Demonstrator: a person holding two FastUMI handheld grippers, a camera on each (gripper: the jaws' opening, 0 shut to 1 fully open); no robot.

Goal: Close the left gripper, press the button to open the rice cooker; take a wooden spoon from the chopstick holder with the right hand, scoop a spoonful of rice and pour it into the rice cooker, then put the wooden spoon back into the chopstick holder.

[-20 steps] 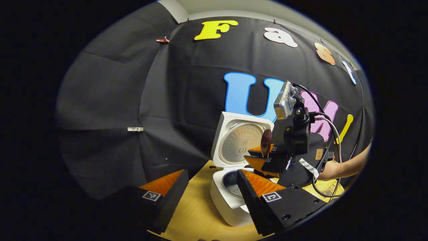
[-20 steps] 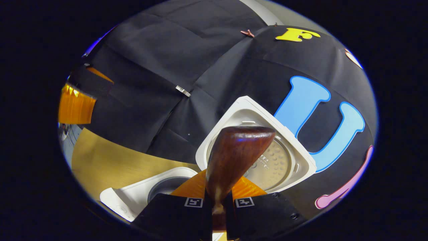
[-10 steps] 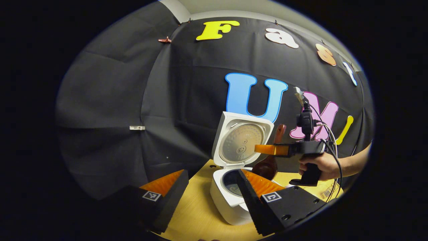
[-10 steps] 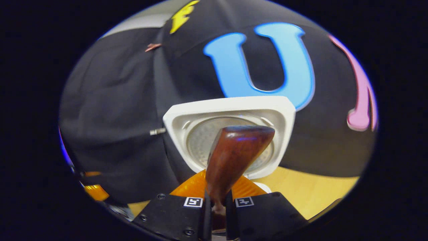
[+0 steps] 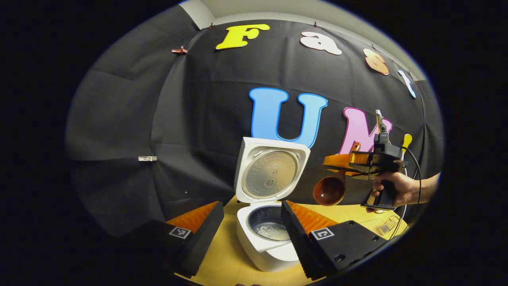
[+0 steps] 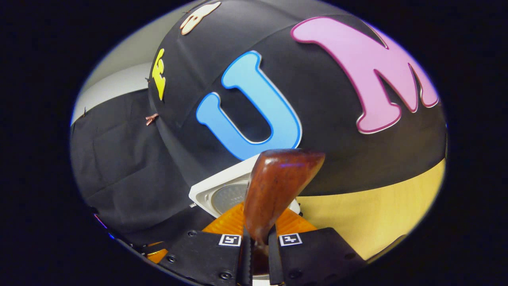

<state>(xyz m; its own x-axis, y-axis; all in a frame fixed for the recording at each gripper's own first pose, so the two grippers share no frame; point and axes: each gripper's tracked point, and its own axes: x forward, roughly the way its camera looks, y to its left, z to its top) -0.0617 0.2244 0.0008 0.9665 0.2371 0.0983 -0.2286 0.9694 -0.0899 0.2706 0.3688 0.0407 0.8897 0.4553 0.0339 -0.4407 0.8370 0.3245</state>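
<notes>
Beside the open rice cooker (image 5: 265,222), the right gripper (image 6: 257,243) clamps a wooden spoon (image 6: 278,186), the left gripper (image 5: 254,234) parted; a loosened grip could drop it short of the holder.

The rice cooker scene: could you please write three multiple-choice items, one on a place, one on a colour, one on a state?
1. Where is the wooden spoon?
A. lying inside the pot
B. held in the air to one side of the rice cooker
C. flat on the table

2. What colour is the rice cooker's body?
A. white
B. red
C. black

3. How is the lid?
A. shut
B. taken off
C. standing open

Key:
1 B, the right tongs grip its handle above the table.
2 A, its casing is white.
3 C, its inner plate faces forward.
</notes>
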